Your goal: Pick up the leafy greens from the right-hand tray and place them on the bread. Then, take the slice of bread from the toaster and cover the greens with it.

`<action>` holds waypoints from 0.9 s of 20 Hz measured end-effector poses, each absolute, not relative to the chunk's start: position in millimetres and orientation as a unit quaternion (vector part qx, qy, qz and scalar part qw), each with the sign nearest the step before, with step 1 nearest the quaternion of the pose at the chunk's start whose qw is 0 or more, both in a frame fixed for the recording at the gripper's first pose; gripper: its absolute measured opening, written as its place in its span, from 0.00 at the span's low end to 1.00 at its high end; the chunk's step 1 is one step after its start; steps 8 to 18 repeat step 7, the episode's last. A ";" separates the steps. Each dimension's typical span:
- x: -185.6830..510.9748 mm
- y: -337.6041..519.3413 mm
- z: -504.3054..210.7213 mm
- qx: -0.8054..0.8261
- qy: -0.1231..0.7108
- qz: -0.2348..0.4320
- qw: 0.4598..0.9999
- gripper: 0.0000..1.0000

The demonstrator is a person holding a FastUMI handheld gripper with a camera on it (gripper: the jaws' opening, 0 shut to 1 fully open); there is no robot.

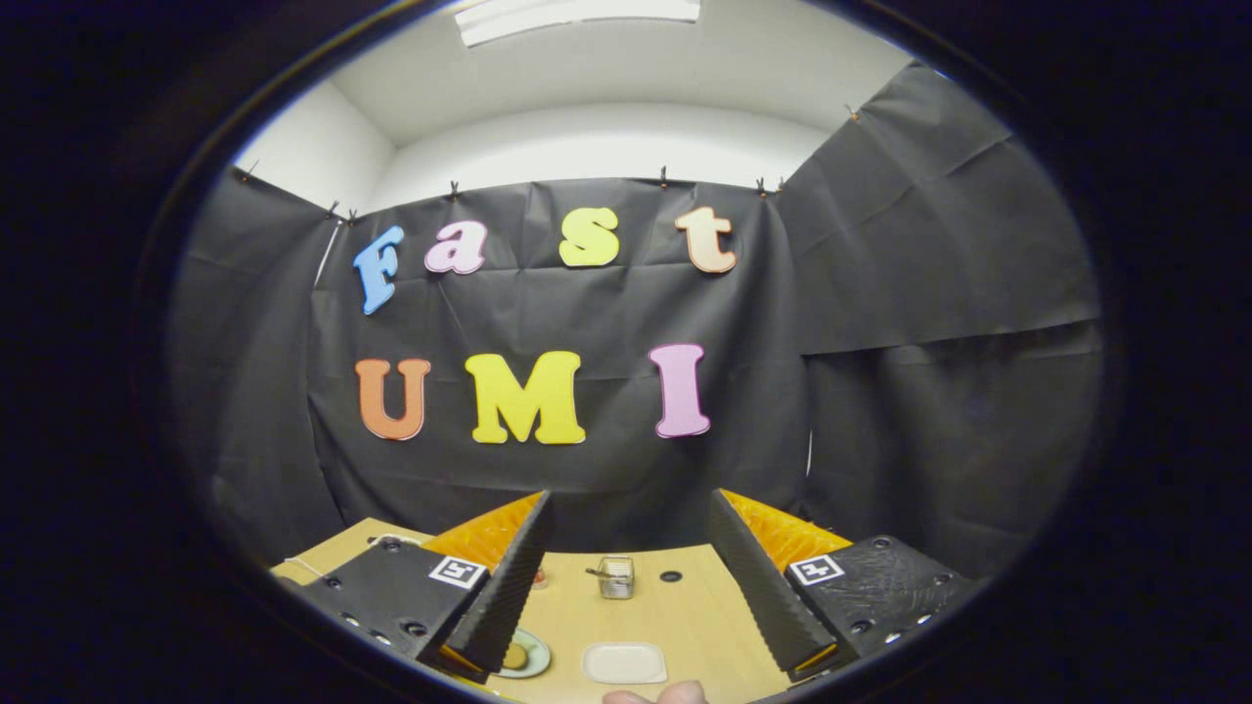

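Gripper (626, 577) fingers spread wide, nothing between them, held high over wooden table (685, 606); toaster (616, 577) centred beyond tips, white tray (624, 663) low centre between fingers, plate (528, 653) by left finger; greens not discernible, likely lower right.

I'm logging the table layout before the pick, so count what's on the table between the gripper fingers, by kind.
Gripper held open above the table, fingers empty.
Small metal toaster: 1
White rectangular tray: 1
Round green-rimmed plate, partly behind a finger: 1
Total: 3
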State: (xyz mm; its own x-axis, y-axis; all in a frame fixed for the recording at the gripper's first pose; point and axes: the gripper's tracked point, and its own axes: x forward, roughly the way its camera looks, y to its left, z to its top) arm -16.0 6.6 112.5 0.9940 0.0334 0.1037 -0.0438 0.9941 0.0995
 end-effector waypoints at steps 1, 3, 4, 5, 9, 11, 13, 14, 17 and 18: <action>-14.4 5.9 113.7 0.051 -0.052 0.019 0.997 0.97; -12.5 8.6 118.3 0.051 -0.055 0.018 0.997 0.96; -11.9 10.9 120.1 0.051 -0.058 0.019 0.997 0.96; -12.2 14.4 122.0 0.052 -0.060 0.021 0.997 0.96; -10.7 23.5 125.1 0.058 -0.062 0.024 0.996 0.96; -10.7 23.5 125.1 0.058 -0.062 0.024 0.996 0.96; -10.7 23.5 125.1 0.058 -0.062 0.024 0.996 0.96; -10.7 23.5 125.1 0.058 -0.062 0.024 0.996 0.96; -10.7 23.5 125.1 0.058 -0.062 0.024 0.996 0.96; -10.7 23.5 125.1 0.058 -0.062 0.024 0.996 0.96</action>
